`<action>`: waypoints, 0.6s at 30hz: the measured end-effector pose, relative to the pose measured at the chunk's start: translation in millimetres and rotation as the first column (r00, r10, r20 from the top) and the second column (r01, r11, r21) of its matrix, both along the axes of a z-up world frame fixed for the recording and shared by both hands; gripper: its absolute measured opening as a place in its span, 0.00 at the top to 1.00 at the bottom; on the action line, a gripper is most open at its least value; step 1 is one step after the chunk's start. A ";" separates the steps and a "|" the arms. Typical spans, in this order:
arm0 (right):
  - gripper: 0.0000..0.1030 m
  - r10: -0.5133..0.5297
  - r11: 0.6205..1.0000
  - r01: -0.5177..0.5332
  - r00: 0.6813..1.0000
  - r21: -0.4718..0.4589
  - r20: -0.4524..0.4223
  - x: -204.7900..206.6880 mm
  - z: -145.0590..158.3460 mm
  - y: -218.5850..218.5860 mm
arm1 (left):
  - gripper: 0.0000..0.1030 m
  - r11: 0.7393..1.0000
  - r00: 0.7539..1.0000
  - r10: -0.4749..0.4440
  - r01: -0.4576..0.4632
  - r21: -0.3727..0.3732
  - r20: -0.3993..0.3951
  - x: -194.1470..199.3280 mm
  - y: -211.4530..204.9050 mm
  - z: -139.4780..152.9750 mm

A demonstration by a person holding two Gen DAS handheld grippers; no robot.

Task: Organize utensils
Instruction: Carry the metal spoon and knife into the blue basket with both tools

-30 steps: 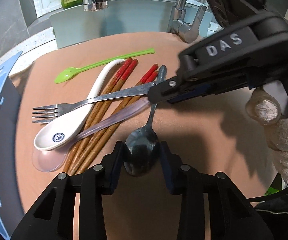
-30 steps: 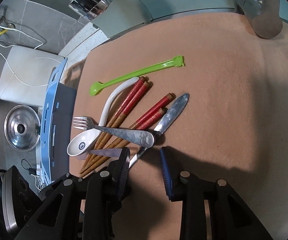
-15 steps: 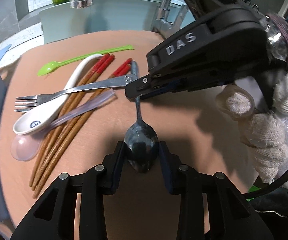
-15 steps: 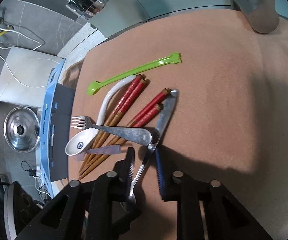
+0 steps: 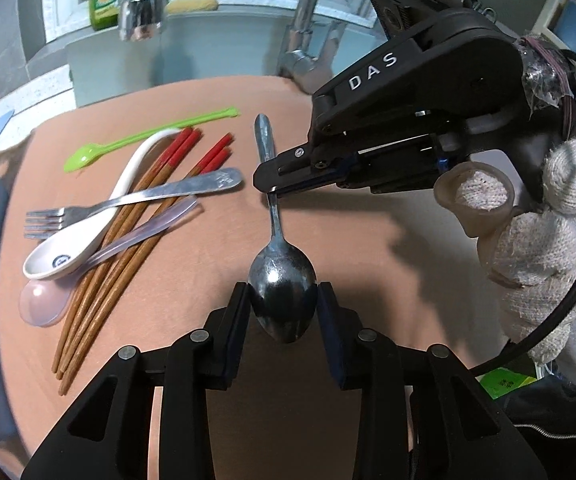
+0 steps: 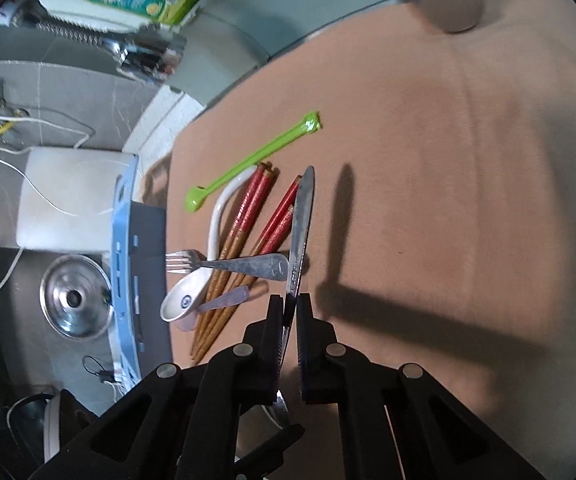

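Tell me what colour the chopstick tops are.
Red tops on brown chopsticks, clearest in the left wrist view.

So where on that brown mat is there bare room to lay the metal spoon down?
The mat is bare to the right of the metal spoon, out toward the faucet base. A smaller bare strip lies nearest the left gripper. The left side is crowded: chopsticks, fork, white spoon, green spoon.

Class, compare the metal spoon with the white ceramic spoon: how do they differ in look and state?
The metal spoon is dark, shiny steel; the white ceramic spoon is glossy white with a blue emblem. The metal spoon is gripped by the left gripper at its bowl and the right gripper at its handle; the ceramic spoon lies untouched among chopsticks. Both face bowl-up.
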State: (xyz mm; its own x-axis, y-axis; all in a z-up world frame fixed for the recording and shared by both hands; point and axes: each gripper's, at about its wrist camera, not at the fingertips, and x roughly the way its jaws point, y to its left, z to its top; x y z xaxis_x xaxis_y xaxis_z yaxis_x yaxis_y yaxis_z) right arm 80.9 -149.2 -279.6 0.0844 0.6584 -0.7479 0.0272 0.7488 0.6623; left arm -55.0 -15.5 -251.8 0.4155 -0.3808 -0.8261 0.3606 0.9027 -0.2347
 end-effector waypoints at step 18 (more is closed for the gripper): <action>0.96 0.104 0.989 -0.116 0.986 0.087 0.129 3.1 75.1 102.1 | 0.68 0.990 0.983 0.136 -0.139 0.016 0.123 -0.5 85.1 56.2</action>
State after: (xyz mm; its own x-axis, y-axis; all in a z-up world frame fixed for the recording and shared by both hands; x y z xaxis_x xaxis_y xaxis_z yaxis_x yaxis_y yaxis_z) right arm 84.0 -47.1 -204.6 0.0954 0.7358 -0.6705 -0.1381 0.6768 0.7231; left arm -55.5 69.6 -195.6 0.5600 -0.2938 -0.7747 0.2573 0.9504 -0.1745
